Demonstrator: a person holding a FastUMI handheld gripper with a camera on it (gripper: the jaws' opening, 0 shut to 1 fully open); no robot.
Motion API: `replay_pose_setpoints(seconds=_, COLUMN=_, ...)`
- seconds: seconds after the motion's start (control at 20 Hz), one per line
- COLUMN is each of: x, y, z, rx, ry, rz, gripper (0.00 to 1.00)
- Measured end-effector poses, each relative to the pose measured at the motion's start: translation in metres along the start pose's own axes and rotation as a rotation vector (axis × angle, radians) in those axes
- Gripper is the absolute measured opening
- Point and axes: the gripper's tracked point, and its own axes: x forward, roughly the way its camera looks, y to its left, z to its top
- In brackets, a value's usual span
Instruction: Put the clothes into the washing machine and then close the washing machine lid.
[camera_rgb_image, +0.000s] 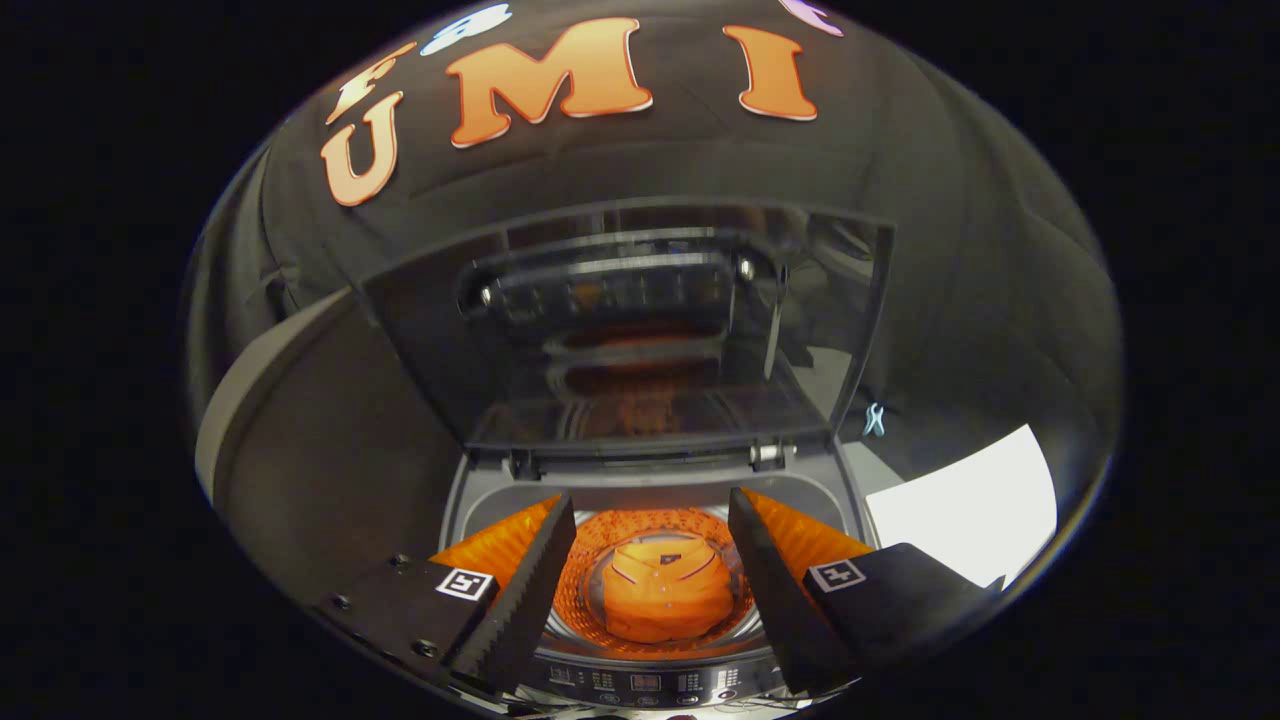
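An orange folded shirt (665, 595) lies at the bottom of the washing machine's drum (660, 530), seen from above between my fingers. My gripper (650, 510) hangs over the tub's opening, open, with nothing between its ridged black fingers (530, 590). The glass lid (640, 330) stands raised beyond the drum, hinged at the back, and mirrors the drum and shirt. The control panel (650, 682) runs along the machine's near edge, just below the fingers.
The booth's black cloth wall rises behind the lid. A white sheet (965, 510) lies to the right of the machine. A pale curved panel (250, 380) stands to the left.
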Motion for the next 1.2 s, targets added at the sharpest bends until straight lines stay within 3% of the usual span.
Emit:
replay_pose_setpoints(seconds=0.45, x=-0.014, y=0.022, z=0.128, rx=-0.013, ry=-0.208, rz=0.043, gripper=0.99)
replay_pose_setpoints(seconds=0.7, x=0.007, y=0.023, z=0.18, rx=-0.033, ry=-0.271, rz=0.028, gripper=0.98)
replay_pose_setpoints(seconds=0.9, x=0.038, y=0.019, z=0.193, rx=-0.045, ry=-0.263, rz=0.004, gripper=0.99)
replay_pose_setpoints(seconds=1.15, x=0.062, y=0.006, z=0.17, rx=-0.036, ry=-0.179, rz=-0.028, gripper=0.99)
replay_pose_setpoints(seconds=1.2, x=0.064, y=0.005, z=0.174, rx=-0.042, ry=-0.221, rz=-0.041, gripper=1.0)
